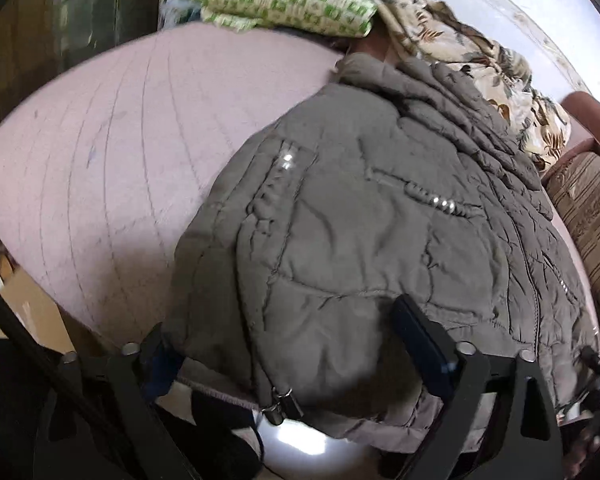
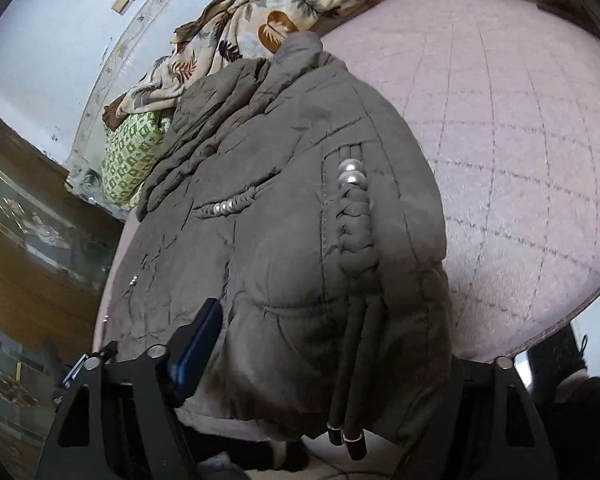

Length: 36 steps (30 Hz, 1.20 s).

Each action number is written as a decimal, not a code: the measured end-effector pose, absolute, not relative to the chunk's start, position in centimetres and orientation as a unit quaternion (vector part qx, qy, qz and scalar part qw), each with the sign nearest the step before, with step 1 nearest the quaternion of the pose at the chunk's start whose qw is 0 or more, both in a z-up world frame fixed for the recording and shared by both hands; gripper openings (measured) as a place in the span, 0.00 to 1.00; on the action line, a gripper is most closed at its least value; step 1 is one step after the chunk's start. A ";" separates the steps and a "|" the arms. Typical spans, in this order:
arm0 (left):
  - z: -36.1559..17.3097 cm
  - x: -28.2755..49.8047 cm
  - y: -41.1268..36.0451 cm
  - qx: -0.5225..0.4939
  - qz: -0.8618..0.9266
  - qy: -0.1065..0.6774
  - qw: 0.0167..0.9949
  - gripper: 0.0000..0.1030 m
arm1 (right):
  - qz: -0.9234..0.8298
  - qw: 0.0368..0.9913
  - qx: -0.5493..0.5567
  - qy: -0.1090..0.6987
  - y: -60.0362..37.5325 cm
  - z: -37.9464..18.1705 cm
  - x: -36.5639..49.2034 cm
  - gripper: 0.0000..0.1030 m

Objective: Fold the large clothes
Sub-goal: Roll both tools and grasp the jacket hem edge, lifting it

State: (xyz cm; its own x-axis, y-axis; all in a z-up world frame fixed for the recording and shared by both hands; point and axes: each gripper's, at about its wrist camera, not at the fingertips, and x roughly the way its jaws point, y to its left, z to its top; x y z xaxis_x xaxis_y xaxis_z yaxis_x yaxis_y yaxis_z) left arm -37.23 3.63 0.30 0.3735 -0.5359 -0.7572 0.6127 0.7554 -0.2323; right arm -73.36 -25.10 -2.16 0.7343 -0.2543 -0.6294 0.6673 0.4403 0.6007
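A grey-brown padded jacket (image 1: 364, 216) lies on a pink quilted bed (image 1: 100, 160), collar toward the far end, hem hanging over the near edge. It also shows in the right wrist view (image 2: 292, 216) on the same bed (image 2: 520, 140). My left gripper (image 1: 284, 336) stands wide open around the jacket's hem, one finger on each side. My right gripper (image 2: 328, 344) is also open, its left finger (image 2: 198, 336) against the jacket's hem; the right finger is hidden behind the fabric. Drawcords with metal tips (image 2: 348, 436) dangle from the hem.
A leaf-print blanket (image 1: 480, 60) and a green patterned pillow (image 1: 288, 0) lie at the bed's far end, also in the right wrist view (image 2: 260, 12). A striped sofa arm (image 1: 592, 208) is at the right. A wooden cabinet (image 2: 28, 240) stands at the left.
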 end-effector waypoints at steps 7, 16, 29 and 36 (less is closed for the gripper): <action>0.6 -38.3 2.3 0.094 -0.330 0.398 0.851 0.67 | -0.313 0.822 0.411 0.240 -25.1 -1.9 -72.9 0.40; 0.5 -38.6 1.4 0.120 -0.317 0.383 0.859 0.68 | -0.313 0.822 0.417 0.229 -25.2 -2.6 -72.8 0.42; 0.4 -38.6 1.5 0.120 -0.316 0.383 0.860 0.71 | -0.300 0.816 0.446 0.211 -25.1 -2.7 -73.6 0.48; 0.2 -38.0 1.8 0.106 -0.316 0.394 0.857 0.75 | -0.317 0.811 0.438 0.225 -24.8 -2.1 -73.6 0.51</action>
